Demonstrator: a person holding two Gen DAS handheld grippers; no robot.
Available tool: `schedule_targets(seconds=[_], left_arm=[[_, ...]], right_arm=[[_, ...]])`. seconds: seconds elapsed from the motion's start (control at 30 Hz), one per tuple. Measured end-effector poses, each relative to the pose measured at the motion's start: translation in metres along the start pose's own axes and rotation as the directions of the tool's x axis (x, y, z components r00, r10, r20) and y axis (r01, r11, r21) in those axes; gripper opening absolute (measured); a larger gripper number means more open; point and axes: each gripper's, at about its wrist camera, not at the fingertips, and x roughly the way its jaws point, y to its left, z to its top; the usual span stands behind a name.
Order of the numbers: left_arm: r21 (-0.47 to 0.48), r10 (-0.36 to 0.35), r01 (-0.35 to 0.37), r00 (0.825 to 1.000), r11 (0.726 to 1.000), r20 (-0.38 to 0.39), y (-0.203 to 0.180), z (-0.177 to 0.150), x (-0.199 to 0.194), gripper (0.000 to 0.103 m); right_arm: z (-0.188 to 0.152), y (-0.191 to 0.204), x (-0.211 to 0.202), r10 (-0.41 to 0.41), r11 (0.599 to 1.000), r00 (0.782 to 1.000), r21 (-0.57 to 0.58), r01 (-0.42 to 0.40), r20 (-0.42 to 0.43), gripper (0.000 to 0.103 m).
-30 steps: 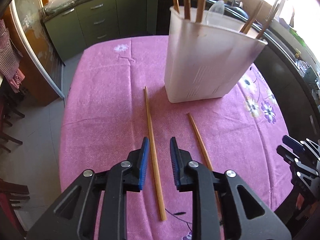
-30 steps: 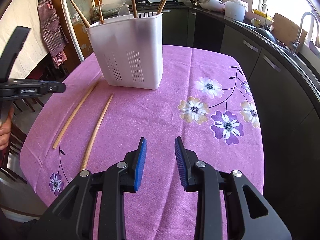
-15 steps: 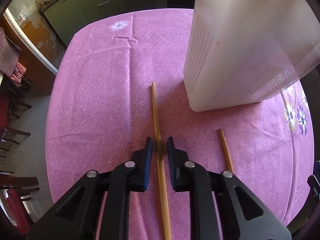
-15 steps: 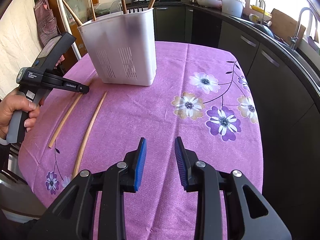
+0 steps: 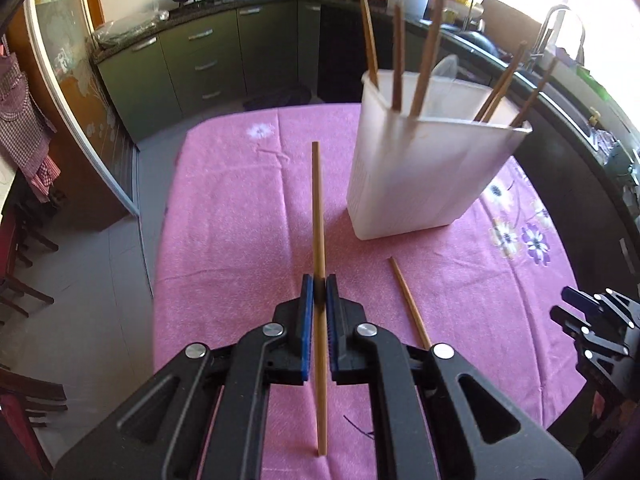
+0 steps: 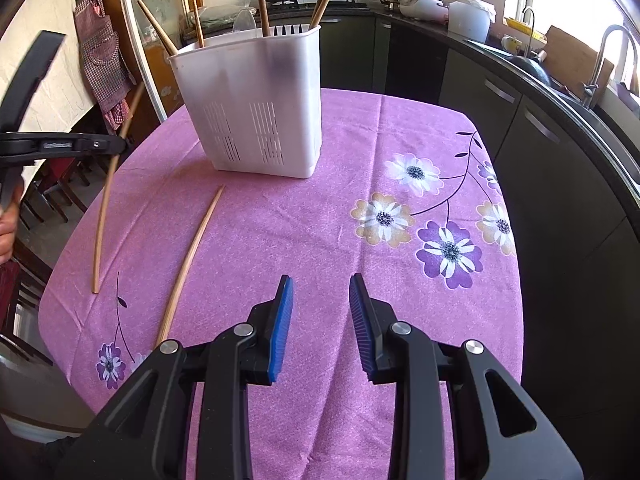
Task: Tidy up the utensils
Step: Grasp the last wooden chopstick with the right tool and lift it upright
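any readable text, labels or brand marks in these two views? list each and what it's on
Small white print on the side of the left gripper, seen from the right wrist camera: too small and blurred to read.
White utensil holder: no lettering visible.
Pink tablecloth: flower pattern only, no words.
Right gripper: no marking visible.
Nothing legible anywhere else.

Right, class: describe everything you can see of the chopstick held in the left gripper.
The chopstick is a long, thin, straight stick of pale wood or bamboo, plain and unmarked. The left gripper is shut on it near its middle, blue pads pressing both sides. It hangs tilted, its upper end raised toward the white utensil holder, its lower end close to the pink tablecloth; whether that end touches the cloth is unclear. A second chopstick lies flat to its right, apart from it.
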Motion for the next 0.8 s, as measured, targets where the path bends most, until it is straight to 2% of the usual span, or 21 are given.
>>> schedule_targets(seconds=[0.13, 0.33, 0.47, 0.6, 0.8], left_arm=[[0.026, 0.002, -0.005, 0.995, 1.000, 0.102, 0.000, -0.021, -0.050, 0.006], [0.048, 0.010, -0.018, 0.985, 0.999, 0.170, 0.008, -0.051, -0.079, 0.006], [0.049, -0.003, -0.006, 0.983, 0.999, 0.185, 0.015, -0.061, -0.086, 0.006], [0.052, -0.011, 0.001, 0.982, 0.999, 0.190, 0.019, -0.065, -0.089, 0.006], [0.059, -0.015, 0.004, 0.980, 0.998, 0.197, 0.022, -0.066, -0.088, 0.006]], right_arm=[[0.005, 0.011, -0.001, 0.005, 1.000, 1.000, -0.025, -0.005, -0.006, 0.030], [0.014, 0.036, 0.009, 0.047, 0.996, 0.998, -0.078, -0.051, -0.049, 0.030], [0.027, 0.051, 0.026, 0.113, 0.989, 0.986, -0.085, -0.123, -0.119, 0.030], [0.043, 0.071, 0.053, 0.177, 0.977, 0.964, -0.080, -0.196, -0.201, 0.030], [0.057, 0.101, 0.100, 0.159, 0.978, 0.943, -0.081, -0.190, -0.294, 0.030]])
